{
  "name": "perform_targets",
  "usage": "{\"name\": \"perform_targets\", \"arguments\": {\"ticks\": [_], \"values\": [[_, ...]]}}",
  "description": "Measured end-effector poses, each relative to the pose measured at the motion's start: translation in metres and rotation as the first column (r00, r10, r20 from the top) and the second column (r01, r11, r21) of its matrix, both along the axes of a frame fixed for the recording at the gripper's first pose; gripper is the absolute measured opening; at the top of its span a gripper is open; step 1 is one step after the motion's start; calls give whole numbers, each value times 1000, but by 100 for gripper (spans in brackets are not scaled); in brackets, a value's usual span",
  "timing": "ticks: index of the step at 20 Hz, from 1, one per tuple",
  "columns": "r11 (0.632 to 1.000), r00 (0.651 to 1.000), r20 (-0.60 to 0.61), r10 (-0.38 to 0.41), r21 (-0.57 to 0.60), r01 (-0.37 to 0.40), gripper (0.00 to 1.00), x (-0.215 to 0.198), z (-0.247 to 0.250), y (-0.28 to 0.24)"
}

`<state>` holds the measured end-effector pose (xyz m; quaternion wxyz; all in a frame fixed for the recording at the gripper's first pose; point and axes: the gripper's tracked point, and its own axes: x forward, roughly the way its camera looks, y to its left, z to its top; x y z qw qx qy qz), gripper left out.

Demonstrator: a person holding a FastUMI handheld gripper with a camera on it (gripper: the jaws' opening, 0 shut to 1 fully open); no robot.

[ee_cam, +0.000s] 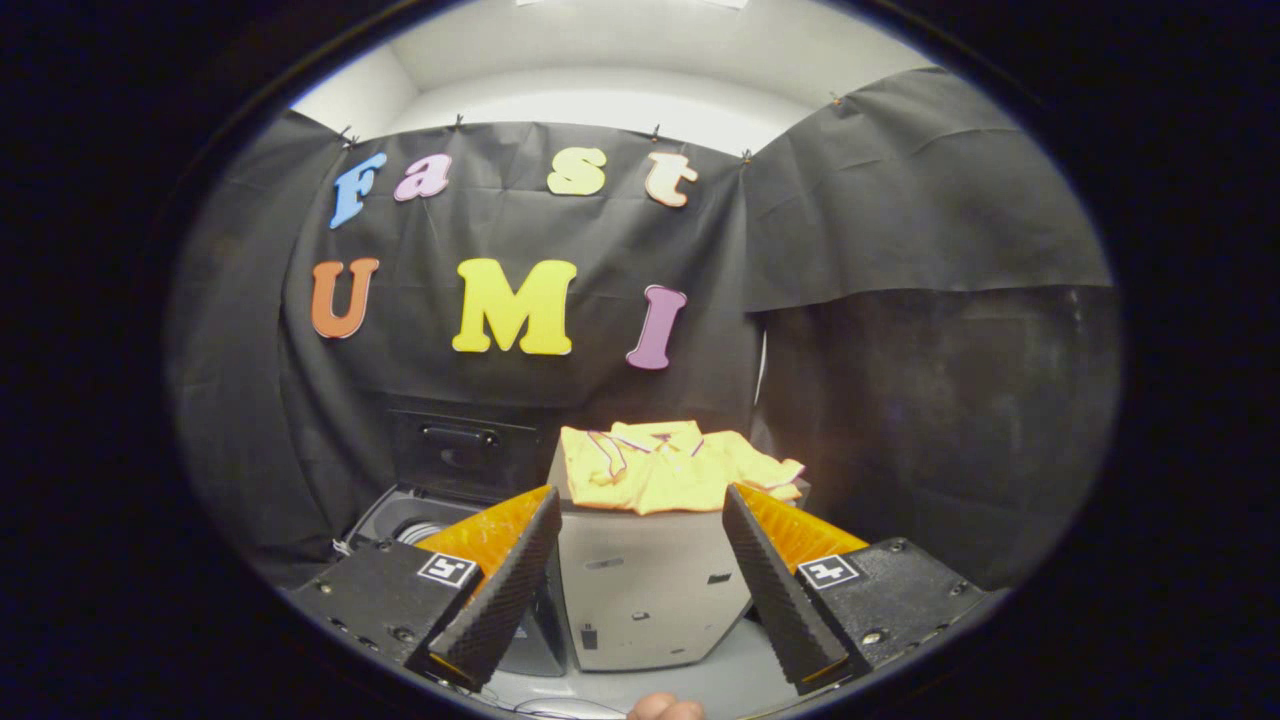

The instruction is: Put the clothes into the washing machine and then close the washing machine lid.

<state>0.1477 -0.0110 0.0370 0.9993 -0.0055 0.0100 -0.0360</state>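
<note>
While the claw (640,520) gapes with nothing held, unlabelled yellow clothes (668,465) lie beyond it atop a grey box (640,590).

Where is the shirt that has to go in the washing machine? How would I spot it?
Find the pale box standing in front of the black cloth wall, straight ahead between the open gripper's fingers. The yellow shirt lies crumpled on top of it. It is the only bright, soft thing there; the dark washing machine beside it stands with its lid up.
</note>
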Motion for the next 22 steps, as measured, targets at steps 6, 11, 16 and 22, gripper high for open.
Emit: {"name": "perform_targets", "arguments": {"ticks": [6,11,16,22], "values": [[998,997,-52,54,-6,-55,100,117,15,-21],[997,984,-165,62,-24,-67,100,208,0,-48],[996,959,-276,66,-39,-80,100,271,-30,-64],[998,916,-396,70,31,-63,100,304,-69,-78]]}}
